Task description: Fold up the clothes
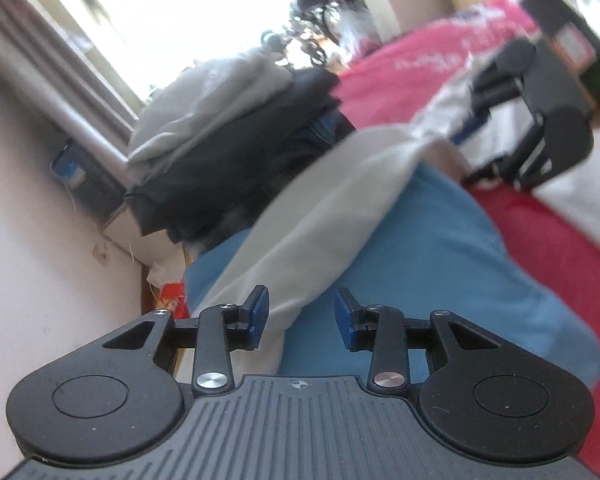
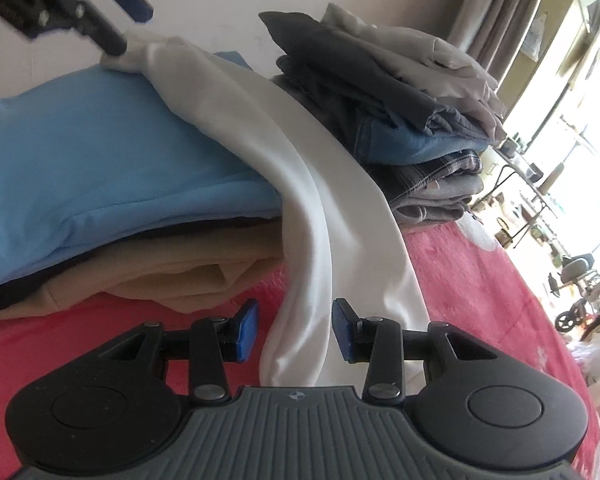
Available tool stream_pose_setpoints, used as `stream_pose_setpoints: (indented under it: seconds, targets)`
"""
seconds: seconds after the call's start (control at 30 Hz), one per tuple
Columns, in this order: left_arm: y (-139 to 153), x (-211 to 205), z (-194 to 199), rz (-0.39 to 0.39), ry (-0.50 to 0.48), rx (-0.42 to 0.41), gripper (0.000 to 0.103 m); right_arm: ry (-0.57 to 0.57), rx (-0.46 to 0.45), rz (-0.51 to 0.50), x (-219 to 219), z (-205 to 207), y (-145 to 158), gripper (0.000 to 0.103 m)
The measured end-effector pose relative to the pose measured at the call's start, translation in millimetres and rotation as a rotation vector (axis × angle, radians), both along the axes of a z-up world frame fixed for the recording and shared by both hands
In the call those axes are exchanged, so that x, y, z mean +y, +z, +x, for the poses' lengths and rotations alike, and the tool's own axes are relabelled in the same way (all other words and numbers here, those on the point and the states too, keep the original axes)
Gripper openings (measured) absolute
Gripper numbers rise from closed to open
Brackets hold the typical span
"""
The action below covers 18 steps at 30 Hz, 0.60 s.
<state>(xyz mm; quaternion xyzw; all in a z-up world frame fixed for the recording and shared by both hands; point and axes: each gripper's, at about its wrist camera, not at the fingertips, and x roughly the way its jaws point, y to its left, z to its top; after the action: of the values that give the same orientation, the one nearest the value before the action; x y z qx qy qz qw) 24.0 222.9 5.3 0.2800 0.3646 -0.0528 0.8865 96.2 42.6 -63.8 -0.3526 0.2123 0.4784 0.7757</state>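
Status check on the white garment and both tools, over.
Left tool open, white garment between its pads. Right tool open around the garment's other end. Garment draped over blue folded piece; folded stack close behind.

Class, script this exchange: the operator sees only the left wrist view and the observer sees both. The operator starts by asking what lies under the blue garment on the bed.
Operator: What is under the blue garment?
Observer: In the right wrist view, the blue garment lies on a thin dark layer. Under that is a folded beige garment, on the red cover.
Operator: And low in the folded stack behind it?
Observer: A plaid garment lies under the denim, with grey folds at the bottom.
Operator: Does the white cloth reach the cover?
Observer: The white cloth drapes off the blue garment's edge and hangs down past the beige one.
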Motion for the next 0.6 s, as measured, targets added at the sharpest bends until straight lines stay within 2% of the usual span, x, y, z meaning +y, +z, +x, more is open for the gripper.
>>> stream_pose_setpoints:
  seconds: [0.1, 0.13, 0.2, 0.27, 0.3, 0.37, 0.47, 0.6]
  targets:
    - [-10.8, -0.8, 5.5, 0.012, -0.004, 0.002, 0.036, -0.01, -0.011, -0.002, 4.6, 0.8, -2.5, 0.038]
    - [-14.6, -1.9, 6.4, 0.025, -0.004, -0.005, 0.034, -0.014, -0.021, -0.001, 5.3, 0.8, -2.4, 0.028]
    - [-20.9, -4.5, 8.3, 0.044, 0.005, -0.006, 0.025, -0.036, -0.032, 0.008, 4.3, 2.8, 0.2, 0.019]
    - [-22.9, -5.5, 7.0, 0.046, 0.01, -0.02, 0.011, -0.064, -0.018, 0.042, -1.5, 6.2, 6.1, 0.007]
    - [-22.2, -6.0, 5.4, 0.047, 0.009, -0.031, 0.005, -0.075, -0.007, 0.063, -5.3, 7.8, 9.5, 0.007]
    - [-16.8, -5.4, 0.4, 0.041, 0.002, -0.062, 0.0, -0.087, -0.002, 0.096, -12.9, 8.1, 16.4, 0.004]
    - [-0.6, -1.6, -11.2, 0.026, -0.017, -0.115, 0.0, -0.077, -0.008, 0.146, -24.4, 3.1, 27.6, 0.003]
    - [18.6, 6.7, -18.0, 0.063, -0.038, -0.109, 0.0, -0.032, -0.018, 0.173, -34.5, -9.5, 34.0, 0.003]
